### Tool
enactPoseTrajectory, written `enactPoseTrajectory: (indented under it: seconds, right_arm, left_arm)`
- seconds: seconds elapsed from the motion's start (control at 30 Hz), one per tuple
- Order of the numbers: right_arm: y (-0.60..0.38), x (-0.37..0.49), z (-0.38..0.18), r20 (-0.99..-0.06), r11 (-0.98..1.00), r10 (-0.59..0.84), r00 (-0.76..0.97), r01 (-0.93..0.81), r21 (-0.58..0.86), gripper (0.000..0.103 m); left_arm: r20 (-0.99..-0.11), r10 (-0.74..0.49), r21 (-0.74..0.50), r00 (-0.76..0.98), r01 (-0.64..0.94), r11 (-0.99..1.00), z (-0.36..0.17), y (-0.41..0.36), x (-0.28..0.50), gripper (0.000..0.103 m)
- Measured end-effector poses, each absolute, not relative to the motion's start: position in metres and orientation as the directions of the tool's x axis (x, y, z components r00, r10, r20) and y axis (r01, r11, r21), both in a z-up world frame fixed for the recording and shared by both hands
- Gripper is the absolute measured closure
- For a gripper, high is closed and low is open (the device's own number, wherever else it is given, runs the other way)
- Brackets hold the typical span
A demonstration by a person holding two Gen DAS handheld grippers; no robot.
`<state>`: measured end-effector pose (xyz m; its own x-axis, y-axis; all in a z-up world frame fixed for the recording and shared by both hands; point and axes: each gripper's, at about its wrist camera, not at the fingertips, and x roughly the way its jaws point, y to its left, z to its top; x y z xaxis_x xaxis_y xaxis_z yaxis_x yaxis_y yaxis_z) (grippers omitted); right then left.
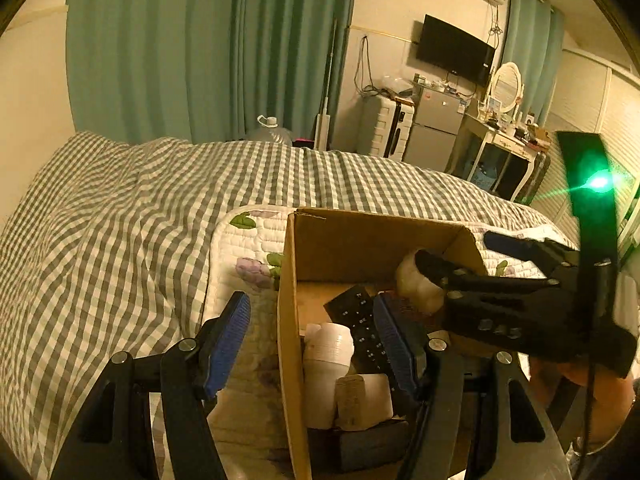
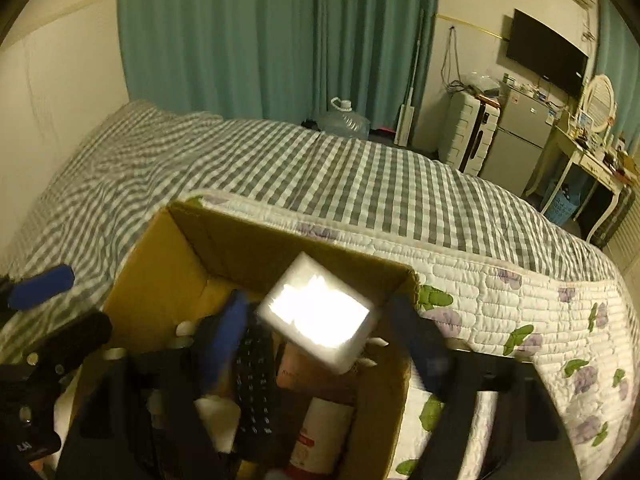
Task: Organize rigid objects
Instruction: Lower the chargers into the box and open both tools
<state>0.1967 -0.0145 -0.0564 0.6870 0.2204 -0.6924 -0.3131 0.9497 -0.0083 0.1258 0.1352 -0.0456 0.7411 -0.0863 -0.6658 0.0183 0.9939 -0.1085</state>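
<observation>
Both grippers' fingers spread open — the right gripper (image 2: 320, 340) over the cardboard box (image 2: 160, 280), left gripper (image 1: 312, 340) straddling its wall.

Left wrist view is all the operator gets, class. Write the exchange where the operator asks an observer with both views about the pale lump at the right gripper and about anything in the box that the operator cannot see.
Operator: What is the pale lump at the right gripper?
Observer: The right wrist view shows a flat white rectangular block, its face glaring, above the open cardboard box.
Operator: That gripper blocks my view of the box's right side. What is there?
Observer: A bottle with a red-and-white label lies by the right wall, beside the black remote.
</observation>
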Motion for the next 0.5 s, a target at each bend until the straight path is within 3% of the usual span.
enactPoseTrajectory:
  seconds: [0.2, 0.5]
  right_arm:
    - [-0.046, 0.169, -0.027, -0.648, 0.958, 0.203, 0.734, -0.285, -0.023, 0.012]
    - [-0.115, 0.078, 0.054, -0.516, 0.965, 0.211, 0.83, -0.261, -0.025, 0.0]
  left_arm:
    - [-0.646, -0.043, -0.046, 0.762, 0.017, 0.999, -0.036, 0.114, 0.109, 0.036]
    - [-0.549, -0.054, -0.009, 0.834, 0.059, 0.998, 0.02, 0.066, 0.053, 0.036]
